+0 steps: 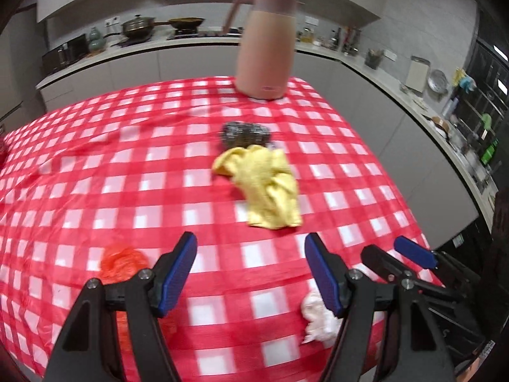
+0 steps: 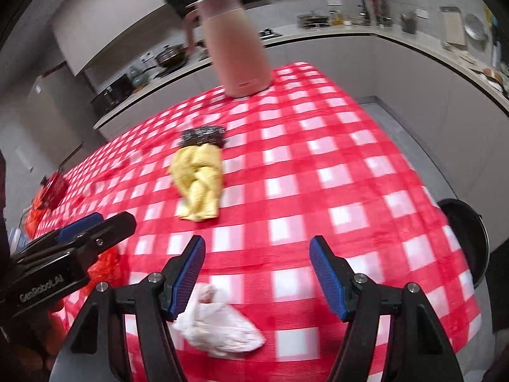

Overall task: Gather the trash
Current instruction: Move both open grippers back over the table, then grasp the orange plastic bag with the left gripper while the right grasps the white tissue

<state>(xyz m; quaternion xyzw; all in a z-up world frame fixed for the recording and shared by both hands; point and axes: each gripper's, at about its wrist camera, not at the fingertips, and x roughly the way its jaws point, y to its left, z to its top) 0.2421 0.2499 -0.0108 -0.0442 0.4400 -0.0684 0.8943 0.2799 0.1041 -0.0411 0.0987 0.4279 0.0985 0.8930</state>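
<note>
On the red-checked table lie a crumpled white plastic bag and a crumpled orange bag. My left gripper hovers open over bare cloth, with the orange bag beside its left finger and the white bag partly hidden behind its right finger. My right gripper is open too, and the white bag lies below its left finger, not between the pads. Each gripper shows in the other's view: the right gripper and the left gripper, with the orange bag under it.
A yellow cloth and a steel scourer lie mid-table, with a tall pink jug at the far edge. A black round bin stands on the floor off the table's right side. Kitchen counters run behind.
</note>
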